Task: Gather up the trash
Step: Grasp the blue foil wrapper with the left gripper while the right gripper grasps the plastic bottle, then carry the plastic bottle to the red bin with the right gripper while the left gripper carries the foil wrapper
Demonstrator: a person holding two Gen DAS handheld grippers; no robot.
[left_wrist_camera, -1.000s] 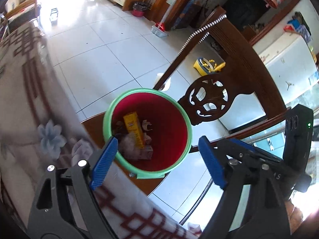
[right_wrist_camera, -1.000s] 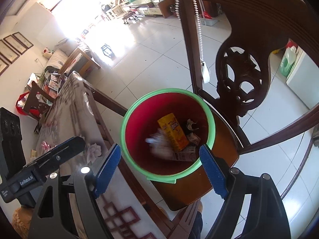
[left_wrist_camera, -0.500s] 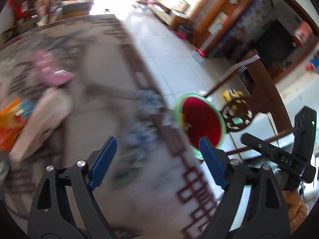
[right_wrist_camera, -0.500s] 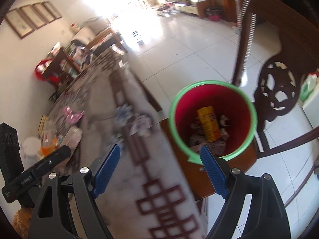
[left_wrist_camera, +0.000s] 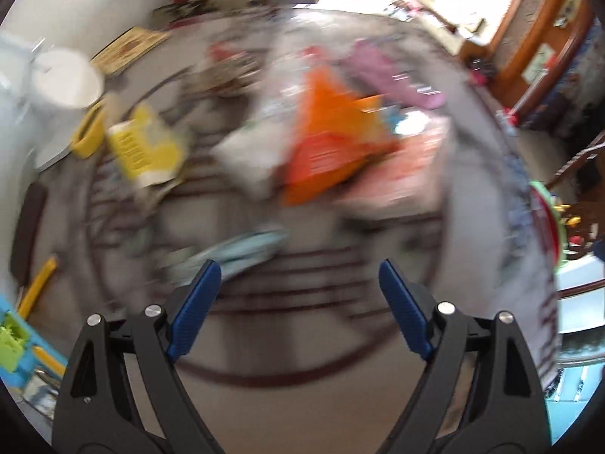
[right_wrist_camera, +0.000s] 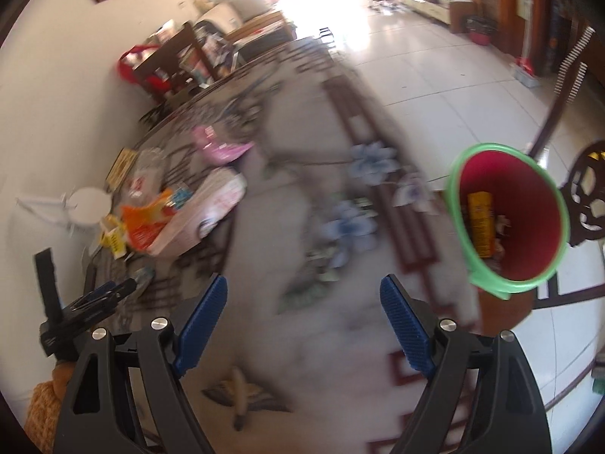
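Observation:
A red bin with a green rim stands on a wooden chair seat beside the table and holds a yellow box and scraps. It shows at the right edge of the left wrist view as the bin. Trash lies on the patterned tablecloth: an orange packet, a yellow box, a pink wrapper, a pale blue wrapper. In the right wrist view the orange packet and pink wrapper lie far left. My left gripper hangs open above the cloth, empty. My right gripper is open and empty too.
A white pot lid and a dark bar sit at the table's left side. A carved wooden chair back rises behind the bin. Tiled floor stretches beyond the table. The left wrist view is heavily blurred.
Both grippers have swung away from above the bin to over the table. The left one now faces the pile of wrappers. The bin has slid to the right in both views.

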